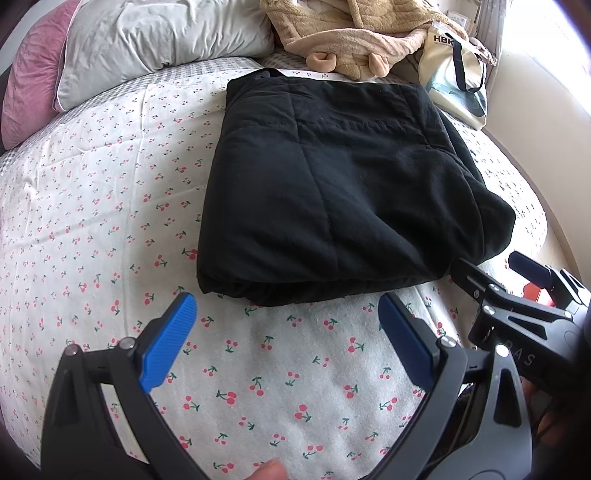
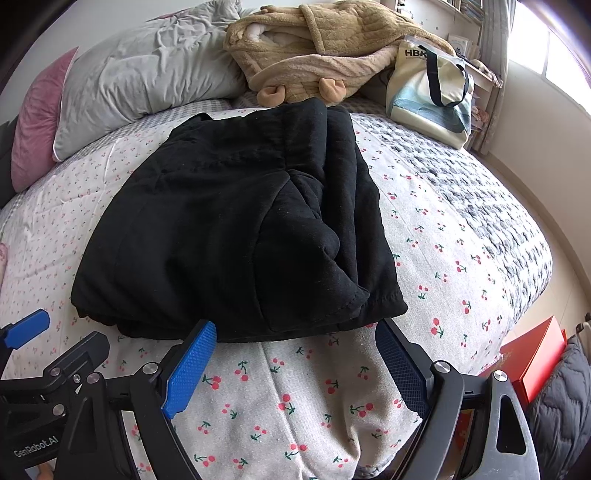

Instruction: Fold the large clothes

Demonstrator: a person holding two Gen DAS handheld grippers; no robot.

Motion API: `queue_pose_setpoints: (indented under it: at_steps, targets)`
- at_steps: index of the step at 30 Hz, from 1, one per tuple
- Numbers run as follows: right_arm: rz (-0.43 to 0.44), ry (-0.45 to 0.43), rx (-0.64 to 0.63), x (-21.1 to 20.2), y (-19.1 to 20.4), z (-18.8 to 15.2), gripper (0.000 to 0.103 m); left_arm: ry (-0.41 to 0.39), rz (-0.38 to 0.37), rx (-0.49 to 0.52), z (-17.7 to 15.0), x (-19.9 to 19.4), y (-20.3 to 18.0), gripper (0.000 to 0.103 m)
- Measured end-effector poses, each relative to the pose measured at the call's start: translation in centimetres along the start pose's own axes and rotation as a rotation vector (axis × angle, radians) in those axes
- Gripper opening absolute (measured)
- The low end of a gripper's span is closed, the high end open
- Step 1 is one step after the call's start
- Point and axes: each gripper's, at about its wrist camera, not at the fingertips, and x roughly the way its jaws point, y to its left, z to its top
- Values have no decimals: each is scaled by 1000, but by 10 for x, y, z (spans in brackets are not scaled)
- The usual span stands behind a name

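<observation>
Black garment (image 1: 332, 177) lies folded into a thick rectangle on the bed (image 1: 110, 206), just ahead of both claws, its near edge close to their tips. You hold the left claw (image 1: 286, 332) spread wide and empty over the cherry-print sheet, clear of the cloth; the right claw (image 2: 295, 354) is likewise spread and empty, its tips almost at the garment's front edge, probably so nothing drags the layers out of place. On the right claw's far side, a loose flap and hem spill past the bundle, so I judge the fold nearly done but untidy there. Pillows (image 1: 155, 33), a tan fleece robe (image 2: 314, 48) and a tote bag (image 2: 432, 92) sit well beyond the garment, out of your way.
</observation>
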Motion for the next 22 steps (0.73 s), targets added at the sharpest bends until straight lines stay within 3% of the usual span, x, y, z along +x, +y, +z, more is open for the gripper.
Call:
queue_pose_setpoints:
  at_steps: [22]
  targets:
    - [-8,-2,9,-1,-3,2,89,6,-49,-19,1,-3,8,98]
